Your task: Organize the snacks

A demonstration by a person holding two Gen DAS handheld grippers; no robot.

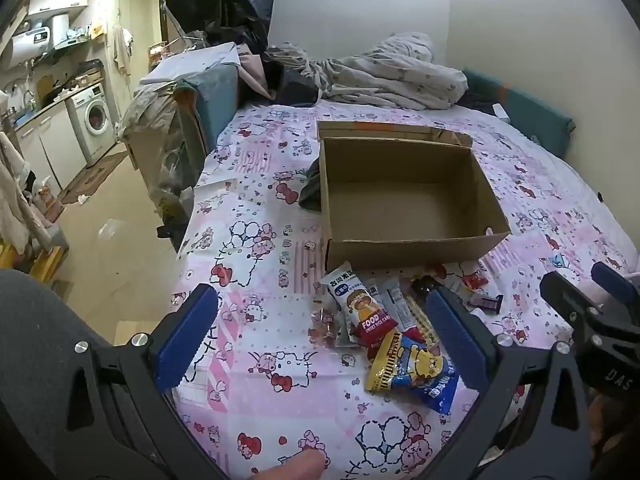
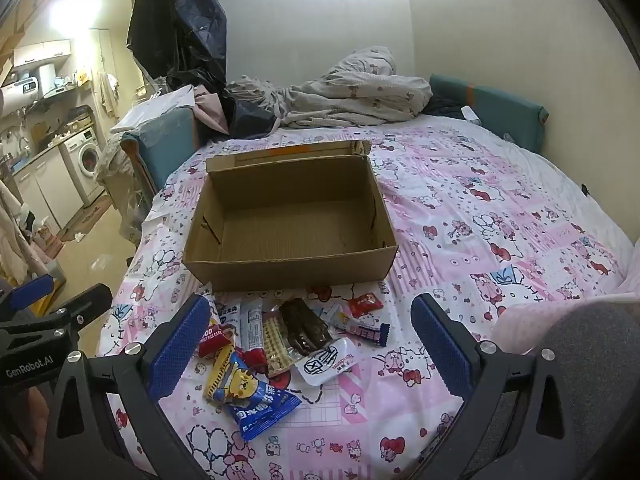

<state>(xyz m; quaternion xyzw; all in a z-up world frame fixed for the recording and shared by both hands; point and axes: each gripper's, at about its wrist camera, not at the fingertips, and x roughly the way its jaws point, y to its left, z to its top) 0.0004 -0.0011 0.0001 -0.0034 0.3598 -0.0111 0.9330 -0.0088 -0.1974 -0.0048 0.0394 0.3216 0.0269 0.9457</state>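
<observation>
my right gripper (image 2: 306, 344) hangs with its jaws spread wide and nothing between the pads. the snack pile (image 2: 280, 340) lies directly inside that gap, on the bed (image 2: 500, 216), a little toward my left pad. nearest the jaws is the blue and yellow bear packet (image 2: 250, 396), lying with its long axis slanting from upper left to lower right. just beyond it, the dark brown packet (image 2: 305, 326) and the pale striped bar (image 2: 275, 344) run roughly along my line of sight, pointing toward the box. the white sachet (image 2: 326, 364) sits to their right, touching them.

my left gripper (image 1: 320, 340) is also wide open and holding nothing. from its camera the same pile sits off toward its right pad, with the red rice cake packet (image 1: 362, 310) closest to the centre of the gap and the bear packet (image 1: 416, 370) close by the right pad.

further out, the cardboard box (image 2: 288, 268) stands open and bare inside, its near wall just behind the pile, straight ahead of the right jaws.

i judge the right side better lined up: the pile is centred there, and the box lies on the same line. the packets overlap, so i expect a pinch on one could drag its neighbour.
</observation>
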